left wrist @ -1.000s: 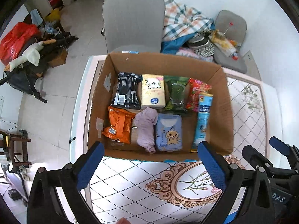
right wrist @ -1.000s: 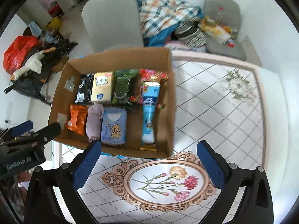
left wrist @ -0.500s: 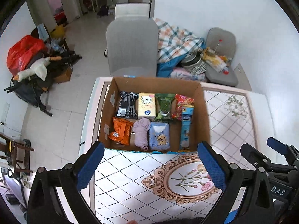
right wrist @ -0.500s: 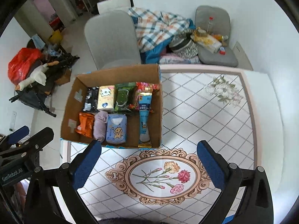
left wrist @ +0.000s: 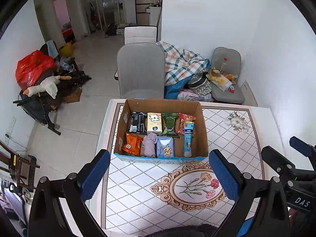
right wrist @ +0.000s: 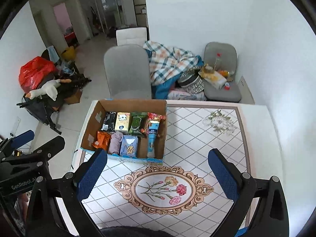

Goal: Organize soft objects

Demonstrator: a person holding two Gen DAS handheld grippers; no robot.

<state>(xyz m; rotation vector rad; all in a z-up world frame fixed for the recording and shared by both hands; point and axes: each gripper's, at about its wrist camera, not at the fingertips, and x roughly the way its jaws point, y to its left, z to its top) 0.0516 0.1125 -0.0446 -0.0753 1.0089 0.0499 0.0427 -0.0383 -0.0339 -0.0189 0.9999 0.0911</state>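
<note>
Tiled table [left wrist: 227, 130] | cardboard box [left wrist: 201, 130] at its far-left corner, soft packs inside in rows | left tool [left wrist: 159, 169], right tool [right wrist: 158, 169] both spread apart, empty, near side of box | looks done; lift clear, don't nudge box.

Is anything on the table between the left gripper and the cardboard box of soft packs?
Nothing visible. Only bare patterned tabletop lies between the open left gripper and the near wall of the brown cardboard box; the packs sit inside, behind that wall.
</note>
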